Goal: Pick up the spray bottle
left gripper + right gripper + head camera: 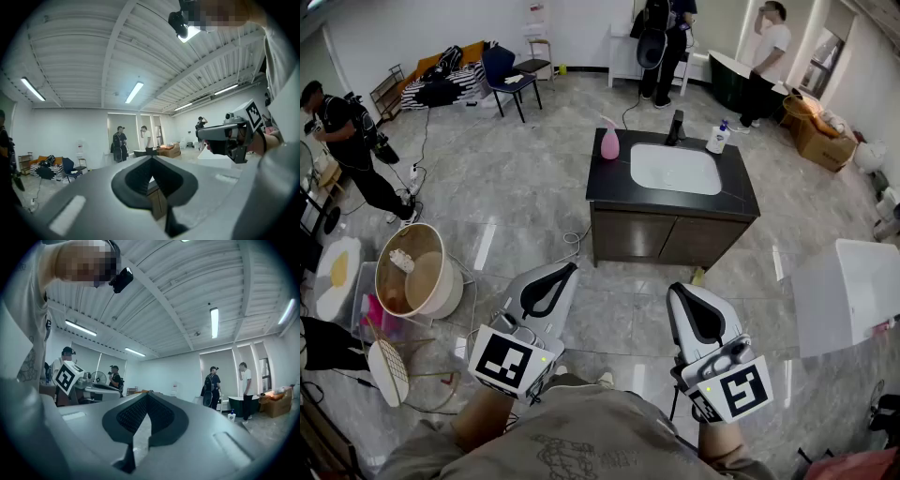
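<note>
Tiled floor (534, 187) beneath left tool (572, 266) and right tool (674, 288), both clenched, empty.

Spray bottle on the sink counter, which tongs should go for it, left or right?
Left, probably. The pink spray bottle stands at the left rear corner of the counter, nearer the left tongs than the right tongs. Both are shut and far off.
</note>
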Motion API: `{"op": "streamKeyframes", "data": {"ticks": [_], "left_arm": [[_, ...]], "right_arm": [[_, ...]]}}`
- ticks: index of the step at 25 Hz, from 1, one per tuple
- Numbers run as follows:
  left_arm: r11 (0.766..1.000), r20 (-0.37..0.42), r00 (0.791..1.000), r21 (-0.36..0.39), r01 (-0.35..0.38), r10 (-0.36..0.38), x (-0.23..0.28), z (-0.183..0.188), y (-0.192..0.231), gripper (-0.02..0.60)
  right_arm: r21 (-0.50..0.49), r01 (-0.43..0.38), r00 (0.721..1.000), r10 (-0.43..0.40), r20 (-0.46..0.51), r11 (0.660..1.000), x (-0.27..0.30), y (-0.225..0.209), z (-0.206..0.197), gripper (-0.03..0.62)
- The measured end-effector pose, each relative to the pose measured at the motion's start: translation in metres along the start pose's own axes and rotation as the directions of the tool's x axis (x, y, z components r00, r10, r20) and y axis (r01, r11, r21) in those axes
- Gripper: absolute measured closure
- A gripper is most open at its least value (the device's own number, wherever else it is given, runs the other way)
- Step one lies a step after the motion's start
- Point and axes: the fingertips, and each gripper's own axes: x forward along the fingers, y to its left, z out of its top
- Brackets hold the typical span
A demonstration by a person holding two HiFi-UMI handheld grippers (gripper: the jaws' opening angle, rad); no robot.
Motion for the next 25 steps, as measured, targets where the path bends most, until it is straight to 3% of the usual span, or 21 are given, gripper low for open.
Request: {"op": "streamKeyframes", "data": {"ticks": [25], "left_arm": [[0.999, -0.004, 1.000, -0.047, 0.024, -0.024, 0.021, -0.002, -0.016, 0.581]], "right_arm": [[0.025, 0.052, 0.999, -0.052, 0.011, 0.998, -0.018, -0.030, -0.006, 0.566]]}}
